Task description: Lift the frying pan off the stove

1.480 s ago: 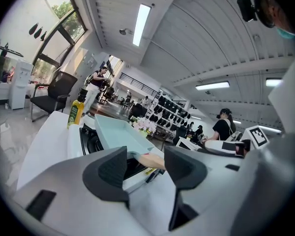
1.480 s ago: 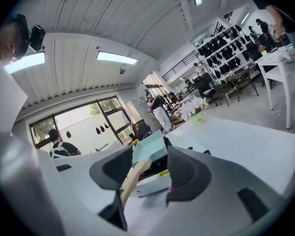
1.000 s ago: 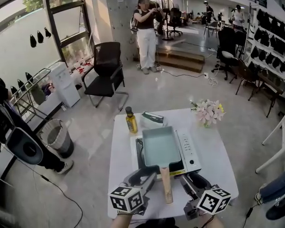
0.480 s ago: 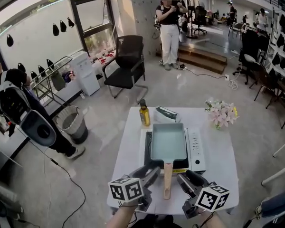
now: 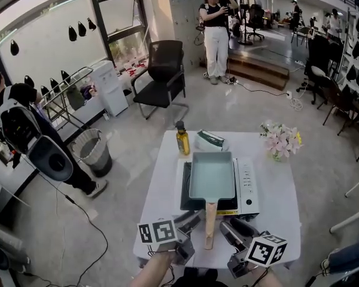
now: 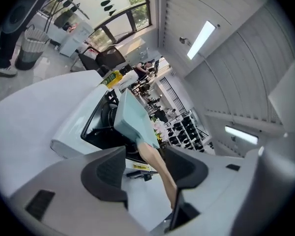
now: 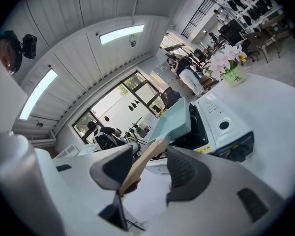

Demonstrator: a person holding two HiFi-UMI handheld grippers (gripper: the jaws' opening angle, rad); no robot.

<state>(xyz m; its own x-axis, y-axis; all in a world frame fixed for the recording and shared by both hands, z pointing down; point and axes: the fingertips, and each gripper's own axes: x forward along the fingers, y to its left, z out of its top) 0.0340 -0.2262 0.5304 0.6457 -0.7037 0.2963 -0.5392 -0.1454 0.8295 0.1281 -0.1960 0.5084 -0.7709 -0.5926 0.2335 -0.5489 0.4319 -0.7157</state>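
A pale green rectangular frying pan (image 5: pixel 212 175) sits on the black top of the white stove (image 5: pixel 246 187), with its wooden handle (image 5: pixel 210 223) pointing towards me. My left gripper (image 5: pixel 188 229) is just left of the handle and my right gripper (image 5: pixel 230 232) just right of it. In the left gripper view, the left gripper (image 6: pixel 146 165) has just been opening; the handle (image 6: pixel 155 161) shows in the gap, close to the right jaw. In the right gripper view, the right gripper (image 7: pixel 150 168) is open, with the handle (image 7: pixel 145 161) near its left jaw.
On the white table (image 5: pixel 161 220) behind the stove stand an oil bottle (image 5: pixel 182 139), a small packet (image 5: pixel 211 141) and a vase of flowers (image 5: pixel 279 141). Beyond are a black office chair (image 5: pixel 164 76), a bin (image 5: pixel 93 151) and a standing person (image 5: pixel 215 28).
My left gripper has rolled, sunk a little and edged along the handle. The right gripper has barely moved. The pan rests on the stove as before.
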